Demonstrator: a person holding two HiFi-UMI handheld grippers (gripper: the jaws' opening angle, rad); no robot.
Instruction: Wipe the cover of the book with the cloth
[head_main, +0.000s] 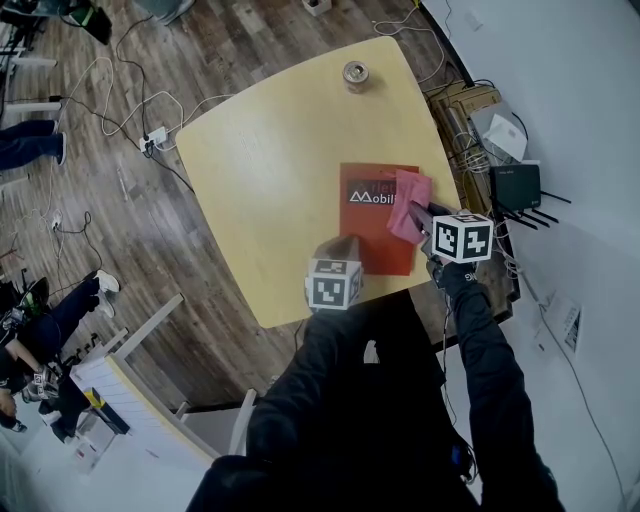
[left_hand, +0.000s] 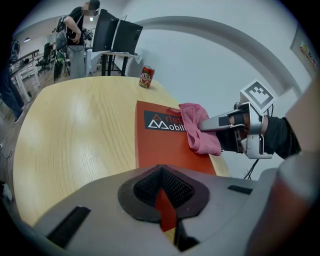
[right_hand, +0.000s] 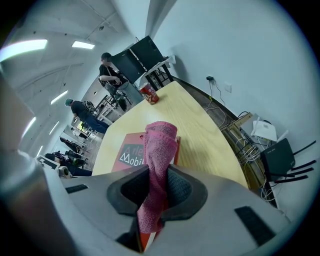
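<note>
Pink terry cloth (right_hand: 159, 150) hangs clamped in the right gripper (right_hand: 155, 200) and lies on the right side of the flat red book (head_main: 378, 245) on the pale wooden desk (head_main: 270, 170), while the left gripper (left_hand: 165, 210), nearly closed and empty, sits at the book's near edge, seemingly steadying it.

The book (head_main: 372, 235) has an orange-red cover with a dark band lettered in white (a few letters red). The cloth (head_main: 410, 205) is pink. The table (head_main: 270, 170) is pale yellow wood-grain — the floor (head_main: 130, 230) grey-brown planks — and the can (left_hand: 146, 77) red.
</note>
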